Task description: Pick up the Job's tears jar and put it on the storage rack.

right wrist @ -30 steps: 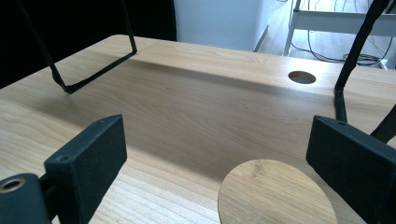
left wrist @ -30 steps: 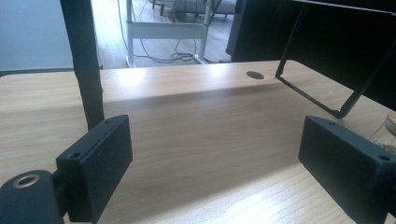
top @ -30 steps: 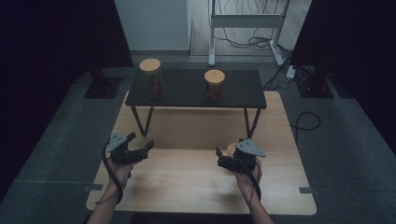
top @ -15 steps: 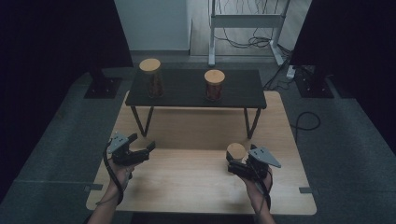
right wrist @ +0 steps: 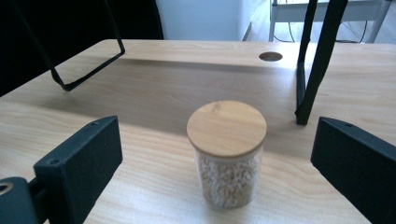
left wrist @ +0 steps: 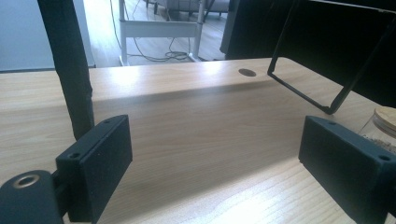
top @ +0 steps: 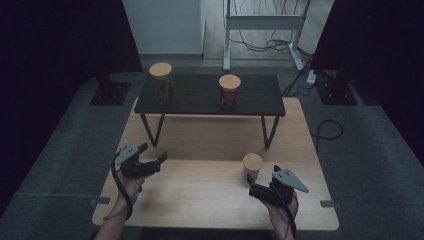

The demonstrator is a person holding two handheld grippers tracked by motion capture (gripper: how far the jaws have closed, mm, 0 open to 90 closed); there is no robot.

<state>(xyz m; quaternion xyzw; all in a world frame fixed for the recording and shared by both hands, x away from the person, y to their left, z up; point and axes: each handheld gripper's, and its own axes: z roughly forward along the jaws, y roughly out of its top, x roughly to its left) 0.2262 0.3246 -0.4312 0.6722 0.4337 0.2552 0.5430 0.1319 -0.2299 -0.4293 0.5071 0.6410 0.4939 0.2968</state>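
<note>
With its jaws just having been opening, the right gripper (top: 256, 184) sits wide apart at the near right of the wooden table (top: 210, 150), and nothing is between the pads. The grain jar (top: 252, 165) stands upright just beyond it, free on the wood, bamboo lid on. That reads to me as a release: jar set down, hand letting go. Over on the near left, the left gripper (top: 152, 156) hovers wide too, with bare table between its jaws.

On the far side, a low black shelf (top: 210, 95) carries two more jars (top: 162, 83), well apart from each other.

Next move, I'd judge, calls for drawing the right gripper straight back toward the near edge, clear of the glass, so a jaw doesn't clip the jar and tip it.

The right gripper view gives the pale grains inside the jar (right wrist: 227, 151) and its gap from both pads; the high view can't show that. The left gripper view catches just the jar's edge (left wrist: 384, 123) behind its right-hand jaw.
</note>
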